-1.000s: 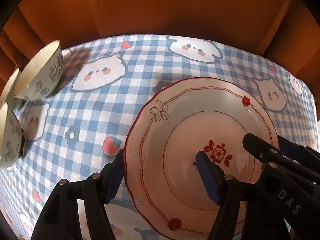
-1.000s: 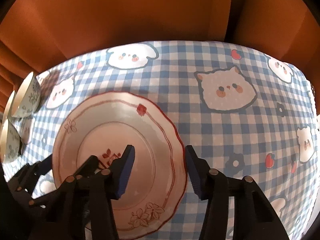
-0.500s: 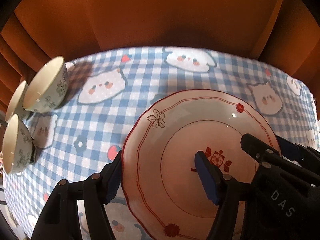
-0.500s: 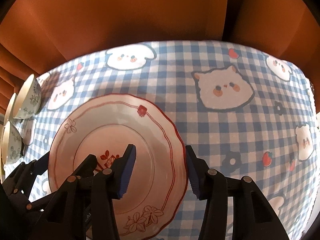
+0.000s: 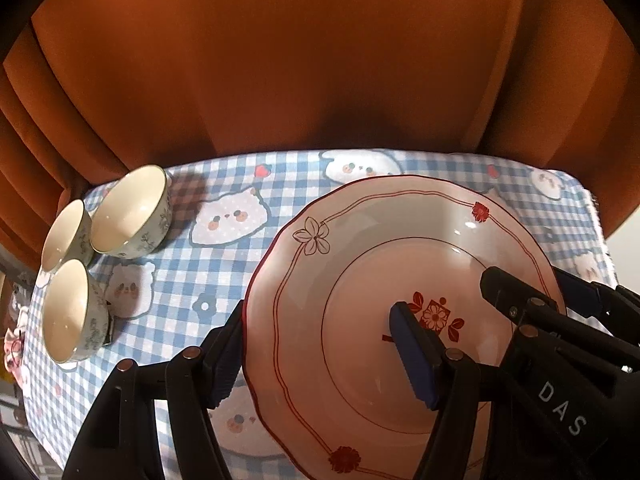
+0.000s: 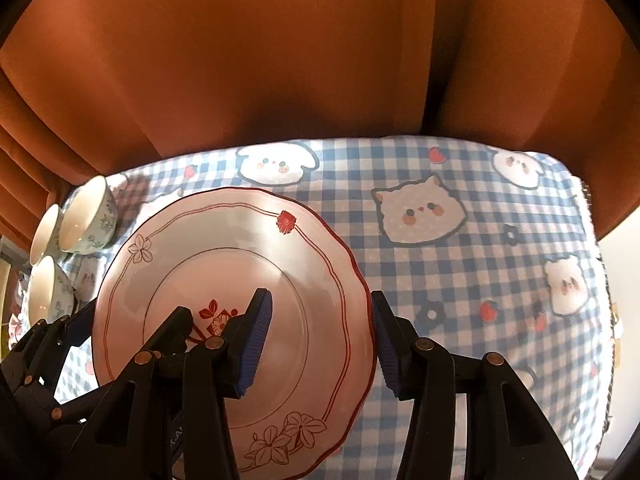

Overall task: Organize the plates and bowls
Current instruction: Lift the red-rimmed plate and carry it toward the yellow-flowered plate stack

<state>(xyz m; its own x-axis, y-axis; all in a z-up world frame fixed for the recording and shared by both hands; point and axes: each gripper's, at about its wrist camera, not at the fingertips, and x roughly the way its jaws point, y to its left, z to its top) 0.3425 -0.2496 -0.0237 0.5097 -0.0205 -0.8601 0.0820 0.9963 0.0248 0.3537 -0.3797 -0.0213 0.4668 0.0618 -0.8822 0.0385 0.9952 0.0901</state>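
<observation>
A white plate with a red scalloped rim and flower marks (image 5: 368,264) (image 6: 224,256) is held up above the checked tablecloth (image 5: 224,280) (image 6: 460,280). My left gripper (image 5: 320,352) grips its left rim, one finger under, one on top. My right gripper (image 6: 320,340) grips its right rim the same way. Three white floral bowls stand upright at the table's far left: one at the back (image 5: 132,212) (image 6: 88,216), one behind it to the left (image 5: 64,236), one nearer (image 5: 72,312) (image 6: 48,292).
Orange curtains (image 5: 320,60) (image 6: 280,60) hang just behind the table's far edge. The table's right edge (image 6: 600,280) drops off beside a pale wall. The cloth shows cartoon animal faces and strawberries.
Both grippers have lifted the plate and tilted upward, so more curtain shows and the table sits lower in view. The bowls have not moved.
</observation>
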